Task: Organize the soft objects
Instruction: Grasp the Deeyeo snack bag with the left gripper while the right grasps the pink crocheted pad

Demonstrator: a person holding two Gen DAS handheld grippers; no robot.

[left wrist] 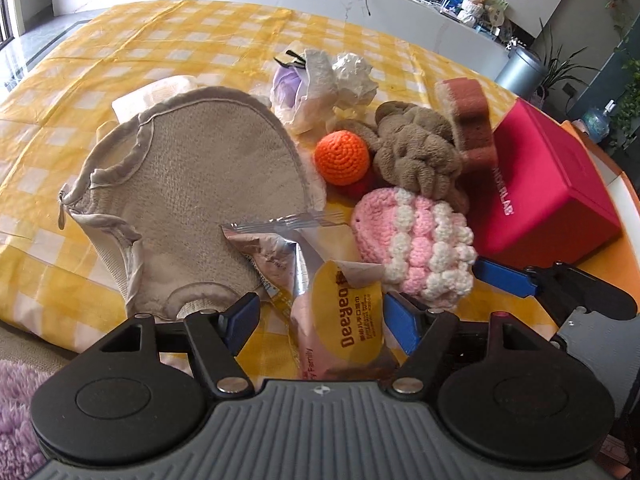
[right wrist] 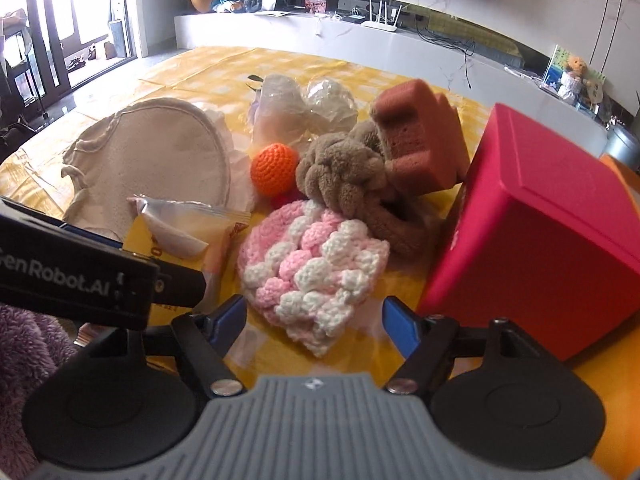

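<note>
Now I have both grippers low over the pile on the yellow checked surface; the left gripper stands open with the wipes packet between its blue pads, and I cannot see the pads pressing on it; the right gripper is also open, holding nothing, with the pink and white crochet piece lying just in front of it.

I judge the step in hand is to take one soft thing with each gripper; to do it well I should bring the left pads onto the flat faces of the packet, not onto its crinkled sealed end, because the foil looks slippery; for the crochet piece I should go down until the pads are on both sides of its near edge, then close gently, since the yarn will squash and may slide out.

The packet lies with its long axis running away from the left camera, its sealed end resting on the beige cloth mitt; the crochet piece lies flat, its long axis going from the near side diagonally toward the brown plush knot; the red box stands just beside it on the right, probably the place for these things.
</note>
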